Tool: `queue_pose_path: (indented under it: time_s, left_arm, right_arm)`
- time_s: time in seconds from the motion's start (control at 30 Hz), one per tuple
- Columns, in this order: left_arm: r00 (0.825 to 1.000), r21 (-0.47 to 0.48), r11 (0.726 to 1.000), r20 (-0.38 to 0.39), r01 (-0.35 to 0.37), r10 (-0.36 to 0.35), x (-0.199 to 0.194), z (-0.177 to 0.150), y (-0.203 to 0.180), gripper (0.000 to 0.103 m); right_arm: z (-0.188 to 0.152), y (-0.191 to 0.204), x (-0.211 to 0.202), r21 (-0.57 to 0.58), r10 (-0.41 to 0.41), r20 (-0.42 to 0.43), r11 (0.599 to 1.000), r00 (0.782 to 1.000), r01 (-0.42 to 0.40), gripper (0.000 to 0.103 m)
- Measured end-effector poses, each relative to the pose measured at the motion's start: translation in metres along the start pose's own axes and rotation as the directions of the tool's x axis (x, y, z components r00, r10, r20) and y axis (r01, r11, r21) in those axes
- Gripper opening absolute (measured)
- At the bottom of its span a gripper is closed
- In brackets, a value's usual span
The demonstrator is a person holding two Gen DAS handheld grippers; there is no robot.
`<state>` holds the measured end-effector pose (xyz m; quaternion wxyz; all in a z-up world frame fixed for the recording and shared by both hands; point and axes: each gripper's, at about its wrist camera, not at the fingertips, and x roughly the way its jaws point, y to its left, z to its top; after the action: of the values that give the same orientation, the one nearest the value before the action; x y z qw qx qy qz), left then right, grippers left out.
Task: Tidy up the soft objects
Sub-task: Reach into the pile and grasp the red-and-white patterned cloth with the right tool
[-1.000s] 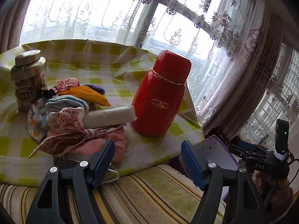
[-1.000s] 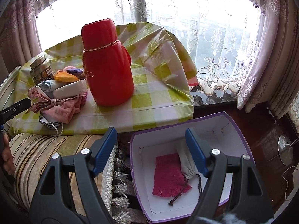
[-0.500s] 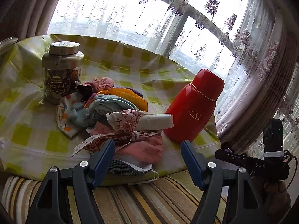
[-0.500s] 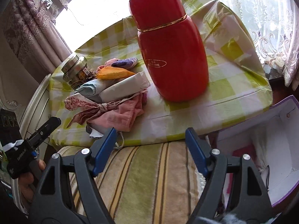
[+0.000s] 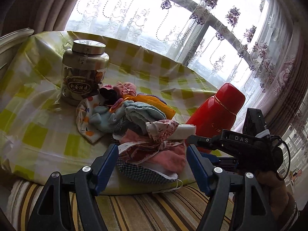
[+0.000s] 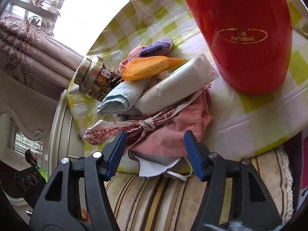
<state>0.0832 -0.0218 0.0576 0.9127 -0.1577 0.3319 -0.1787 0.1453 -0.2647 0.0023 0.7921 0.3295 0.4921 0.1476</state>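
Observation:
A heap of soft things lies on the checked tablecloth (image 5: pixel 36 134): pink cloth (image 6: pixel 173 136), a red-patterned tied scarf (image 6: pixel 115 130), a white folded pack (image 6: pixel 177 86), a light blue towel (image 6: pixel 123 96), an orange pouch (image 6: pixel 150 67) and a purple knit (image 6: pixel 156 46). My right gripper (image 6: pixel 155 140) points down at the heap's near edge. Its jaws are closing, with the pink cloth showing between the blue fingertips and no pad pressing on it. My left gripper (image 5: pixel 152 152) is open just short of the same heap (image 5: pixel 146 146), nothing in it.
A red flask (image 6: pixel 246 38) stands right of the heap and a lidded glass jar (image 5: pixel 84 71) behind it. A checked mask (image 6: pixel 154 165) hangs over the table's front edge. A striped cushion (image 5: pixel 154 207) lies below. The right gripper's black body (image 5: pixel 240 140) is close on the left gripper's right.
The right gripper has swung left from the purple box to the heap, dipped, and its jaws have narrowed. The left gripper has drifted left and nearer; the jar has come into fuller view.

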Motion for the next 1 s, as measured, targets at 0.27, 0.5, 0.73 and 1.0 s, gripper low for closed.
queue_pose_path:
  time_s: [0.27, 0.5, 0.73, 1.0]
  left_arm:
    - [1.0, -0.033, 0.999, 0.008, 0.002, -0.002, -0.001, 0.001, 0.014, 0.074]
    - [1.0, -0.063, 0.998, 0.011, -0.003, 0.004, -0.001, 0.002, 0.024, 0.074]
    - [1.0, -0.07, 0.997, 0.008, -0.005, 0.006, 0.001, 0.003, 0.027, 0.074]
    - [1.0, -0.039, 0.999, 0.013, -0.02, 0.021, 0.003, 0.008, 0.023, 0.074]
  right_arm:
    - [0.013, 0.006, 0.033, 0.039, 0.014, -0.035, 0.999, 0.999, -0.013, 0.057]
    - [0.012, 0.005, 0.054, 0.027, -0.026, -0.056, 0.999, 0.998, 0.028, 0.057]
    - [0.013, 0.002, 0.067, 0.013, -0.057, -0.05, 0.998, 0.997, 0.058, 0.057]
    - [0.011, 0.004, 0.072, -0.057, -0.078, -0.02, 0.995, 0.997, 0.077, 0.031]
